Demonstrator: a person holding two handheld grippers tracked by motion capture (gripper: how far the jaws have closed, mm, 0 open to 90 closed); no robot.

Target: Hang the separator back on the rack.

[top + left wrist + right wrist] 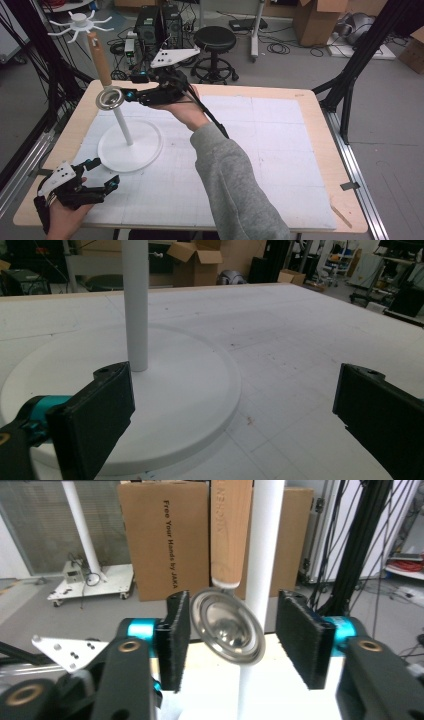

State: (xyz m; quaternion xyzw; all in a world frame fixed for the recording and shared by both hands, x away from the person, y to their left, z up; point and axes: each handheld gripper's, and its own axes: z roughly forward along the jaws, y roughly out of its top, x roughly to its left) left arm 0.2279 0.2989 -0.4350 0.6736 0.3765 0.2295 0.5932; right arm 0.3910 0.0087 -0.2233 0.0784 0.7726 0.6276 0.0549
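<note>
Ladle (106, 80) with a wooden handle and a round steel bowl hangs against the white pole of a stand (131, 146) whose disc base sits on the left part of the worktop (260, 150). The handle rises upward and a little to the left, its top near the head of the pole, though I cannot tell from the high view how it is hooked there. The right gripper (126, 96), held in a hand with a grey sleeve, sits level with the bowl; in the right gripper view its 2 jaws stand parted on either side of the bowl (229, 632), 1 pad close to the rim and the other clear of it, so nothing is clamped. The left gripper (102, 172) rests low at the near left corner of the worktop, just beside the disc base (165, 405), jaws wide apart and holding nothing. A black stool (215, 42) stands on the floor beyond the worktop.
</note>
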